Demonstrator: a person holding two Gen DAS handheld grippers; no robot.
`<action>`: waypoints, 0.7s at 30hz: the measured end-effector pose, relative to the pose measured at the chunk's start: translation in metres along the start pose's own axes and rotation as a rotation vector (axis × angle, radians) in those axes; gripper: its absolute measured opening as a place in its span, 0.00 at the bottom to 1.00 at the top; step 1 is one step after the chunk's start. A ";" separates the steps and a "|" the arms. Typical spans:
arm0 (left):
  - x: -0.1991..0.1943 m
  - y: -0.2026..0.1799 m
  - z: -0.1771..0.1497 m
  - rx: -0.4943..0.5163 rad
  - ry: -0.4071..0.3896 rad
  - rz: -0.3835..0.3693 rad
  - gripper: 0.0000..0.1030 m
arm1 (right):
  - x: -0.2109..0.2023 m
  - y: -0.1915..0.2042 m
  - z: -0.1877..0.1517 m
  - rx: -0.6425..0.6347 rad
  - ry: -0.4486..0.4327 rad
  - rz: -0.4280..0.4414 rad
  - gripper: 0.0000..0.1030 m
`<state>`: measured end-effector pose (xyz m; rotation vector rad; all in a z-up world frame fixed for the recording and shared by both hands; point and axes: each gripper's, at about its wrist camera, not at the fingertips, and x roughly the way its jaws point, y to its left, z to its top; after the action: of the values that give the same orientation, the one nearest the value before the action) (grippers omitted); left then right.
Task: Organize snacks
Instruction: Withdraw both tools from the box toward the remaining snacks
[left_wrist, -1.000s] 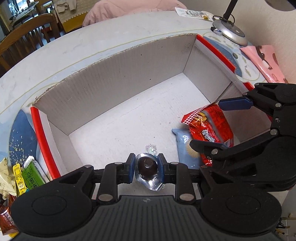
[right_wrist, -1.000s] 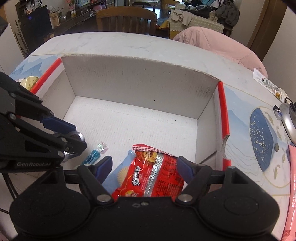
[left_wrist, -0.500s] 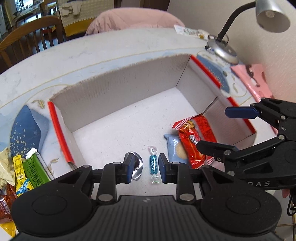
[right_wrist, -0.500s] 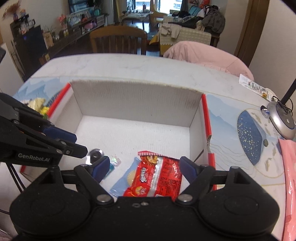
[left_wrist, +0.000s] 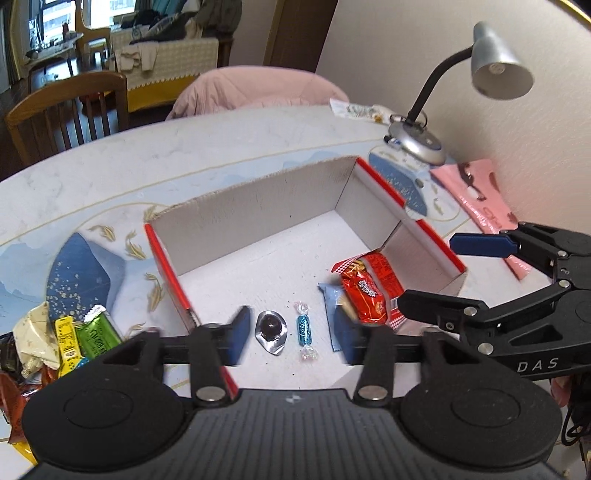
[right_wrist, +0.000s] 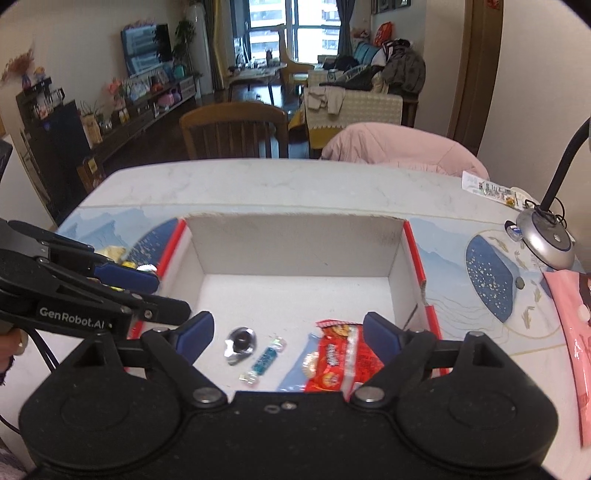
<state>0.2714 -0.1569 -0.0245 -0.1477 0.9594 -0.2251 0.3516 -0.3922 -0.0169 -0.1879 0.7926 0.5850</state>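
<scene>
My left tool (left_wrist: 291, 334) has just been opening, released above the foil-wrapped dark chocolate (left_wrist: 271, 329) lying in the white cardboard box (left_wrist: 258, 206); my right tool (right_wrist: 288, 334), at three o'clock, gapes empty over the red snack packet (right_wrist: 338, 360).

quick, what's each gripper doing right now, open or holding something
Left gripper: open, jaws just opened, holding nothing; foil chocolate lies in the box.
Right gripper: open, jaws just widened, holding nothing.

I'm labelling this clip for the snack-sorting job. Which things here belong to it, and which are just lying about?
Belongs to the job:
- cardboard box
- red snack packet
- pale blue packet
- blue wrapped candy
- foil-cup chocolate
- loose snacks left of the box
- left tongs and right tongs, both open

Just lying about:
- desk lamp
- pink bag
- wooden chair
</scene>
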 end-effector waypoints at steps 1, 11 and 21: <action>-0.006 0.002 -0.002 0.002 -0.014 -0.005 0.54 | -0.003 0.004 0.000 0.004 -0.008 0.001 0.87; -0.056 0.033 -0.027 -0.002 -0.076 -0.020 0.58 | -0.026 0.061 -0.005 0.048 -0.096 0.027 0.93; -0.101 0.081 -0.064 -0.029 -0.133 0.004 0.69 | -0.026 0.119 -0.011 0.082 -0.136 0.066 1.00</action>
<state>0.1729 -0.0543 0.0015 -0.1851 0.8304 -0.1949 0.2634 -0.3088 0.0010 -0.0463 0.6911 0.6200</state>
